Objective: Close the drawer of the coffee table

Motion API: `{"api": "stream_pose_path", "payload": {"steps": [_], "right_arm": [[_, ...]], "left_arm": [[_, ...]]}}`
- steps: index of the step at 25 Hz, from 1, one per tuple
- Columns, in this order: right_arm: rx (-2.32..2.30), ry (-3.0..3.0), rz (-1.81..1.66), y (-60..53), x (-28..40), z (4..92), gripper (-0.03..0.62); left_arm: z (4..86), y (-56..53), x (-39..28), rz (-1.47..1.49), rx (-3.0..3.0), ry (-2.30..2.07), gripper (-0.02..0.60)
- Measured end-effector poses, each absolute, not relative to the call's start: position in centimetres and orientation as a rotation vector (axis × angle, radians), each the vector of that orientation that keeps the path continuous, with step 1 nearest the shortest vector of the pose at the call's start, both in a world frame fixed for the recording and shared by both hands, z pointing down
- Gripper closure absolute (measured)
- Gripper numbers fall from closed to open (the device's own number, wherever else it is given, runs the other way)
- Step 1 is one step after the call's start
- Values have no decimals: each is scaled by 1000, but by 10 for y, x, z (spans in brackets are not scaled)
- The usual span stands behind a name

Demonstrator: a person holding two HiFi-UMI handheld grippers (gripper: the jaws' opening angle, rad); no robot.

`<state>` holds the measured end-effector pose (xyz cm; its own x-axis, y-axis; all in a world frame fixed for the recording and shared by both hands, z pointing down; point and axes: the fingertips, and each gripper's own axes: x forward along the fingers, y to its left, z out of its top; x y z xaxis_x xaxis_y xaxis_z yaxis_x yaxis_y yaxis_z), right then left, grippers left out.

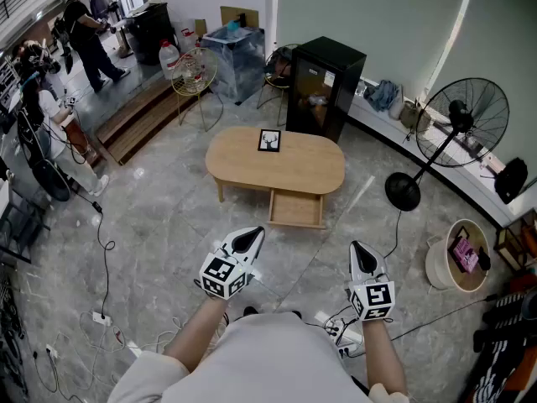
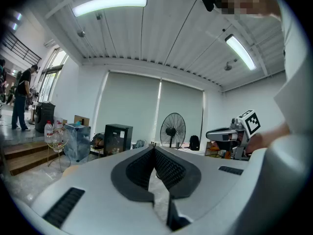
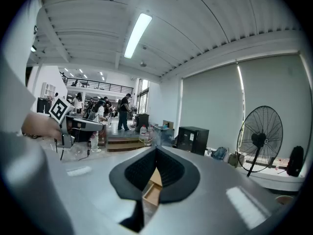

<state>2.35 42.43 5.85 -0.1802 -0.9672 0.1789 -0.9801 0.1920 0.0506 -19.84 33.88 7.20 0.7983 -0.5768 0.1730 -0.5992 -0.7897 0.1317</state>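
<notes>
Both claws are fully closed with nothing in them. In its own view the left gripper [image 2: 154, 149] has its pads meeting at the tip, with bare floor showing behind the lower gap. The right gripper [image 3: 156, 150] is the same, tips together, and the open drawer [image 3: 152, 192] shows through the gap below them.

Head view: both grippers are held out low in the frame, the left one lower centre-left and the right one lower centre-right. They are well apart from each other and well short of the furniture.

The oval wooden coffee table [image 1: 302, 168] sits mid-frame on the marble floor [image 1: 168, 225]. Its drawer is pulled out from the near edge toward the bottom of the frame, and the inside looks empty. A small framed picture [image 1: 269, 140] lies on the tabletop near the far edge.

A black cabinet [image 1: 325, 82] stands just behind the table, and a standing fan [image 1: 460, 120] is at the right. A round basket [image 1: 436, 269] is at the lower right. Cables [image 1: 101, 250] trail across the floor at the left. People [image 1: 84, 32] stand in the upper left corner.
</notes>
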Motion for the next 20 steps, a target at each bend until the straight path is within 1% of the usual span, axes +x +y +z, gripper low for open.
{"api": "stream_pose_path", "payload": {"steps": [20], "right_arm": [[1895,-2301,157,427,39,65,583]], "left_arm": [[78,348,-192,208,2768,-970,574]]}}
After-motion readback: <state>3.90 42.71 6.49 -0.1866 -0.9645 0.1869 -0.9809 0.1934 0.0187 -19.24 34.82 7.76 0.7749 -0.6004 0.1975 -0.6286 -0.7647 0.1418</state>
